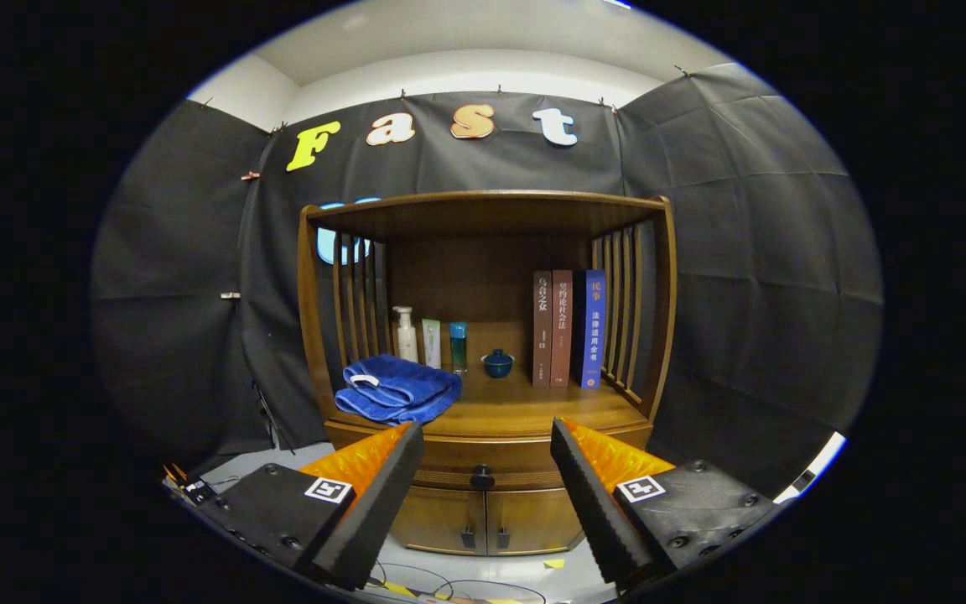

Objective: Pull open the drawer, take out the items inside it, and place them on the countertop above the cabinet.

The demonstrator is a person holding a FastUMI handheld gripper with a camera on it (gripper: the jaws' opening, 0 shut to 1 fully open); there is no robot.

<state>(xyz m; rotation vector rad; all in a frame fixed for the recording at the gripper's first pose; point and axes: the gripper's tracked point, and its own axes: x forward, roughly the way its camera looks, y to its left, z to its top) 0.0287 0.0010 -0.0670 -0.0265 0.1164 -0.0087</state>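
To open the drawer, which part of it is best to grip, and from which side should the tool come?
Probably grip the dark round knob at the middle of the closed drawer front, coming straight from the front. It juts out toward the open tool, whose fingers stand apart either side of it, not touching, so they can close on it.

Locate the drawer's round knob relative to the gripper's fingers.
In the gripper view, the knob sits between the open gripper fingers, beyond them, on the closed drawer front above the two cabinet doors.

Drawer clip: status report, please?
Tool open, holding nothing, fingers either side of the drawer knob. Drawer shut, contents unseen. Nothing between tool and knob; blue towel sits on the countertop.
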